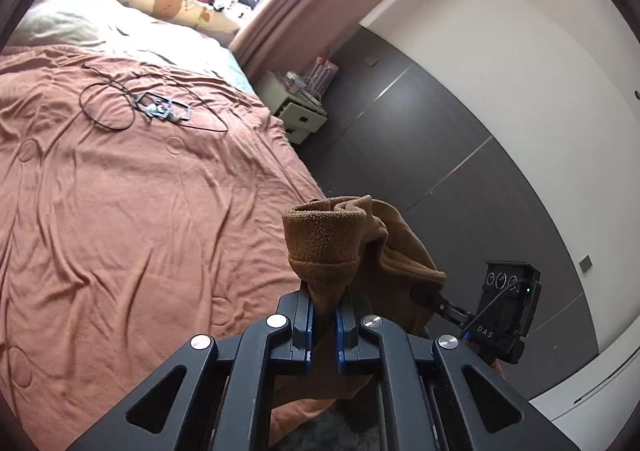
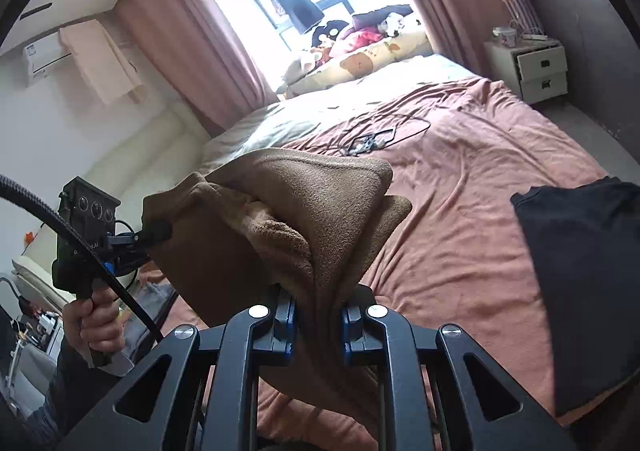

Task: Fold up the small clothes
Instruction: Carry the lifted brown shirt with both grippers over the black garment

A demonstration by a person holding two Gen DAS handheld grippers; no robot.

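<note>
The left claw (image 1: pixel 325 317) is clamped on the ribbed cuff of a brown knit garment (image 1: pixel 332 243), held in the air at lower centre of its view over the edge of the bed (image 1: pixel 120 211). The right claw (image 2: pixel 319 325) pinches another bunched part of the same cloth. It looks soft, light and limp, likely to sag between grips; hems and corners seem the best holds. A dark garment (image 2: pixel 584 271) lies at right.

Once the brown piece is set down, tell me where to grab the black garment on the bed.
Best take the black garment by its far-left corner, coming from over the bare bedspread: it lies flat, that edge clear. The left claw and right claw are shut on the brown piece.
</note>
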